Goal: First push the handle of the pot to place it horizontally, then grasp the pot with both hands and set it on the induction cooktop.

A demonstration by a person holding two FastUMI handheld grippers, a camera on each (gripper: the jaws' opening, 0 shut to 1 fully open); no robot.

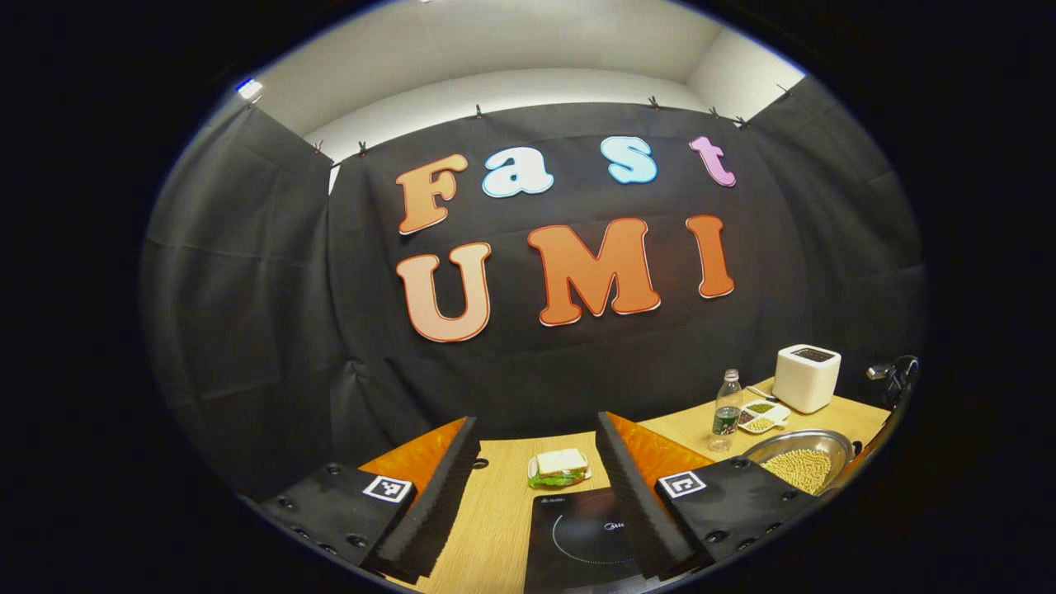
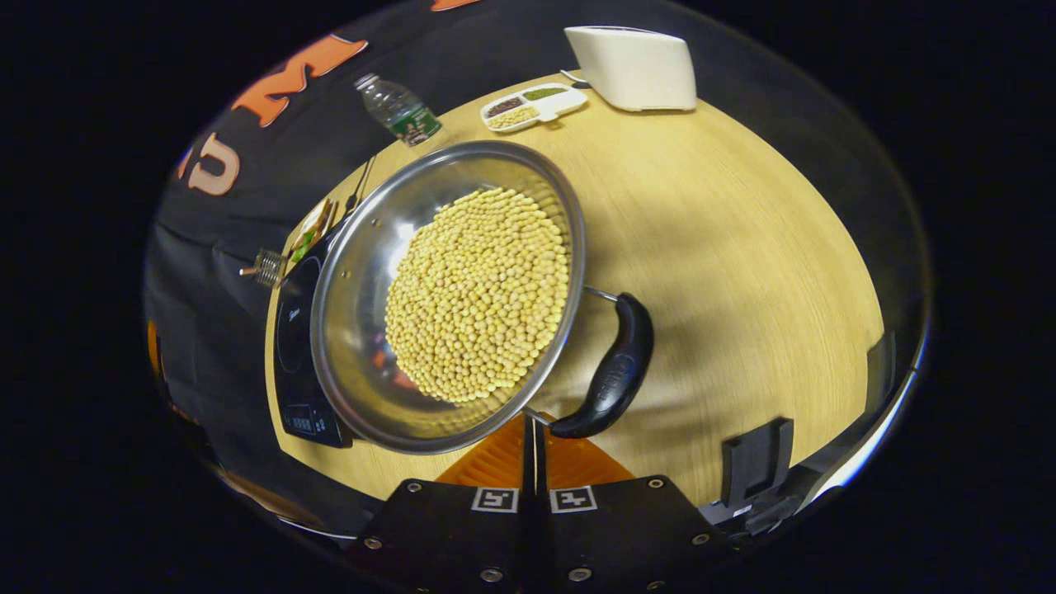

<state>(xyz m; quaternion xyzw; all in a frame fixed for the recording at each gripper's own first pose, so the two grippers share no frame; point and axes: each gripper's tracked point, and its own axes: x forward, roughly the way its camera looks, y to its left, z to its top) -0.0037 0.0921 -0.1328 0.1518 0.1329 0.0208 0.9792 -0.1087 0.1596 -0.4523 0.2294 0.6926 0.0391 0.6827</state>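
Judging progress, I see the pot (image 2: 450, 297) beside the induction cooktop (image 2: 299, 363) — not on it (left gripper (image 1: 536, 487) fingers apart, right gripper (image 2: 535, 462) fingers together, holding nothing).

Left gripper (image 1: 536, 487): fingers spread wide apart, one at 7 o'clock and one at 5 o'clock in the left gripper view, nothing between them, pointing level and forward. Right gripper (image 2: 534, 445): fingers closed together, tips meeting at 6 o'clock in the right gripper view, angled downward. Whether anything is pinched between them cannot be told.
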